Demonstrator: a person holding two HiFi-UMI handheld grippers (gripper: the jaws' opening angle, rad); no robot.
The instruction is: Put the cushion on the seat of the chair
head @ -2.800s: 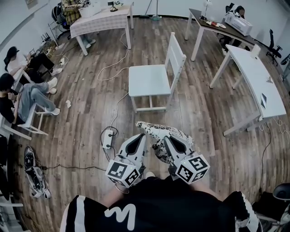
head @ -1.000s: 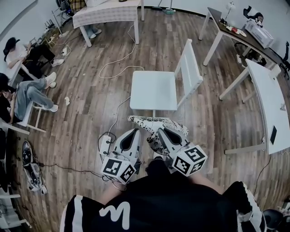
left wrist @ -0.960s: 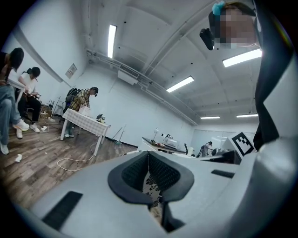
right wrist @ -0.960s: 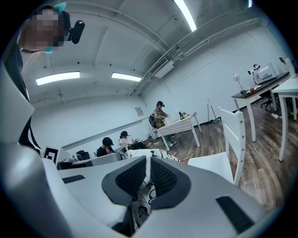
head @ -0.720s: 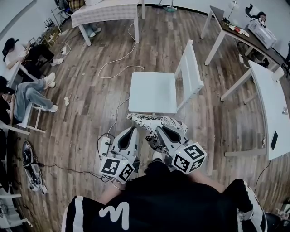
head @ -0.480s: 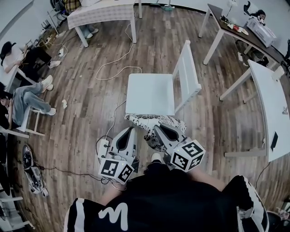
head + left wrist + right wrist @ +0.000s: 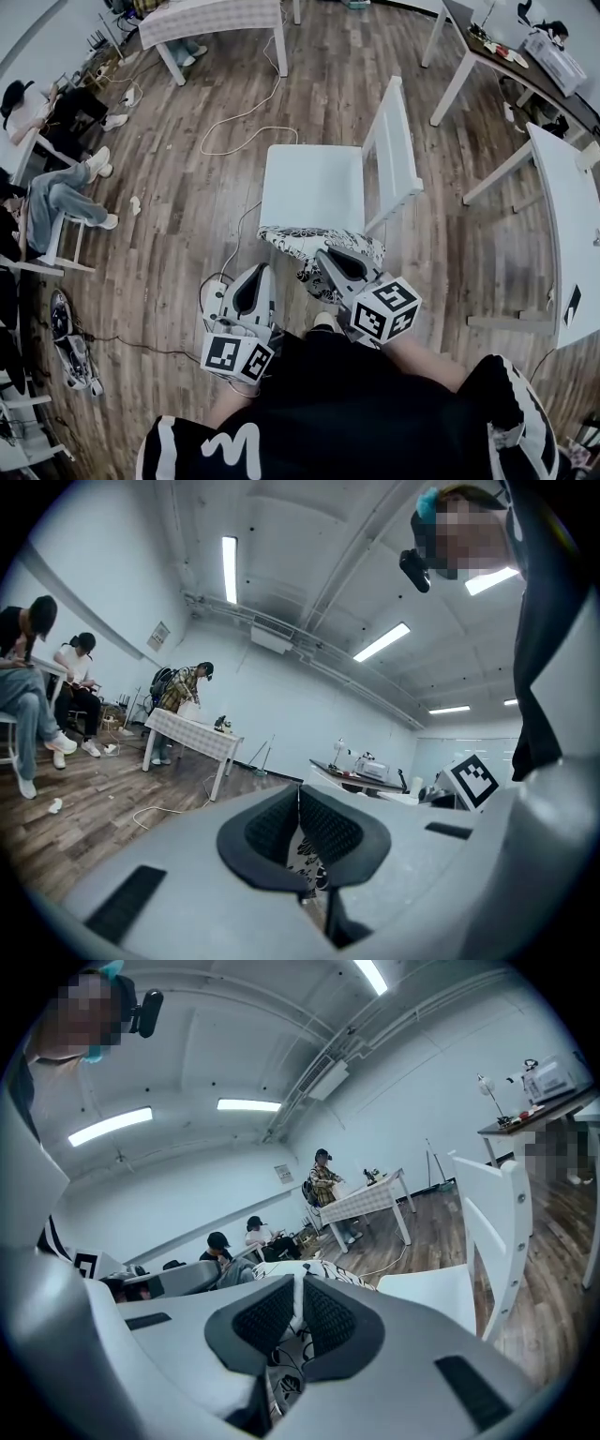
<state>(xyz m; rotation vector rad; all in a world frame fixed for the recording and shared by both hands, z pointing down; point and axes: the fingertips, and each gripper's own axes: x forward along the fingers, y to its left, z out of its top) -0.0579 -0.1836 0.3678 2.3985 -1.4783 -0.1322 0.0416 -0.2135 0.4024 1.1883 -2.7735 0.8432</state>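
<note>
We find the left tongs (image 7: pixel 299 799) closed narrow on the cushion (image 7: pixel 306 860), whose cover shows between the pads only in their own view. The head view alone places the cushion at the front edge of the chair seat (image 7: pixel 314 187). The right tongs (image 7: pixel 300 1290) likewise pinch its cover.

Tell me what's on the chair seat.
The seat is bare white where visible. The cushion, clamped in the left tongs and right tongs, overlaps its near edge from above, hiding that strip; whether it rests there cannot be told.
</note>
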